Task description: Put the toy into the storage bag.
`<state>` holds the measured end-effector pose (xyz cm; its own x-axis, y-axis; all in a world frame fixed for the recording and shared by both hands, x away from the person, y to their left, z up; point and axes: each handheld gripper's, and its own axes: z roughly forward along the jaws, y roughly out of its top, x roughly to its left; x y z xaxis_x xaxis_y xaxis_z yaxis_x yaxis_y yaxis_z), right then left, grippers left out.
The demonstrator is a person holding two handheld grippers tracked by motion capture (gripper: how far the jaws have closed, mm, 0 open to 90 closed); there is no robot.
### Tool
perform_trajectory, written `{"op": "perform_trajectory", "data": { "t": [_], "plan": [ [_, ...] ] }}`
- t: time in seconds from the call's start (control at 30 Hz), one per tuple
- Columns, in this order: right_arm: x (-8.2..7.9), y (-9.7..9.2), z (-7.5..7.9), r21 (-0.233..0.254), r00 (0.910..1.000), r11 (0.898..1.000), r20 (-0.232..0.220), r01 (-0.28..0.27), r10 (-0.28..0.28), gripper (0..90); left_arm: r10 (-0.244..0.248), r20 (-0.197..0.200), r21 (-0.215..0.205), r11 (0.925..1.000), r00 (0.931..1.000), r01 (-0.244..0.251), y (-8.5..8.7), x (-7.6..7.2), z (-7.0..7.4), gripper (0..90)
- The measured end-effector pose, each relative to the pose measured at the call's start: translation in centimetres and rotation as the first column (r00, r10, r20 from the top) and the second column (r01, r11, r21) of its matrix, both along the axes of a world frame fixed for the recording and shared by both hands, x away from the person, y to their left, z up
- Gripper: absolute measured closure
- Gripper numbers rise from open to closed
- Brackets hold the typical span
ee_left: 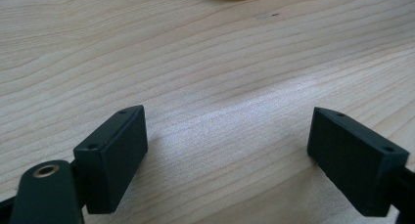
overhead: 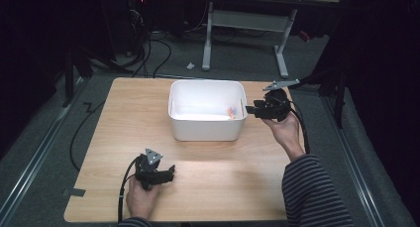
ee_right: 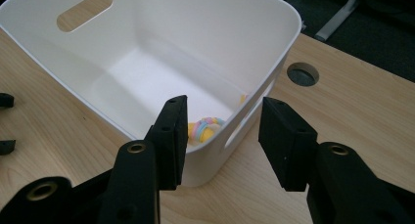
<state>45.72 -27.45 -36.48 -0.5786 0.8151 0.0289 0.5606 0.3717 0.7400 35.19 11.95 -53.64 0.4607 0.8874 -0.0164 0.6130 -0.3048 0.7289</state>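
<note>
White bin (overhead: 208, 125) sits at the table's (overhead: 223, 187) far middle, handle slots in its end walls. Small pastel toy (ee_right: 204, 128), yellow, pink and blue, lies on the bin floor in the corner by the right-hand end wall. Right gripper (overhead: 250, 108) is held just outside that end wall at rim height, jaws apart, nothing between the pads; in the right gripper view the bin rim sits in the gap. Left gripper (overhead: 171, 173) rests on the near left of the table, well apart from the bin, jaws wide apart over bare wood.
</note>
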Motion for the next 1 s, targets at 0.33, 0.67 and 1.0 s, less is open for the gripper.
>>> {"op": "perform_trajectory", "data": {
  "t": [0.33, 0.67, 1.0],
  "plan": [
    [-1.7, -1.9, 0.4, 0.020, 0.9998, 1.000, 0.012, 0.015, -0.015, 53.5, 0.000, 0.000, 0.000, 1.0000, 1.0000, 0.000, 0.0, 0.0, 0.0, 15.3],
    [-3.5, -3.8, 0.8, 0.011, 0.9996, 1.000, 0.016, 0.025, -0.025, 51.2, 0.000, 0.000, 0.000, 1.0000, 1.0000, 0.000, 0.0, 0.0, 0.0, 15.3],
    [-6.2, -5.6, 1.4, 0.062, 0.9981, 0.997, 0.049, 0.034, -0.037, 50.9, 0.000, 0.000, 0.000, 1.0000, 1.0000, 0.000, 0.0, 0.0, 0.0, 15.3]
  ]
}}
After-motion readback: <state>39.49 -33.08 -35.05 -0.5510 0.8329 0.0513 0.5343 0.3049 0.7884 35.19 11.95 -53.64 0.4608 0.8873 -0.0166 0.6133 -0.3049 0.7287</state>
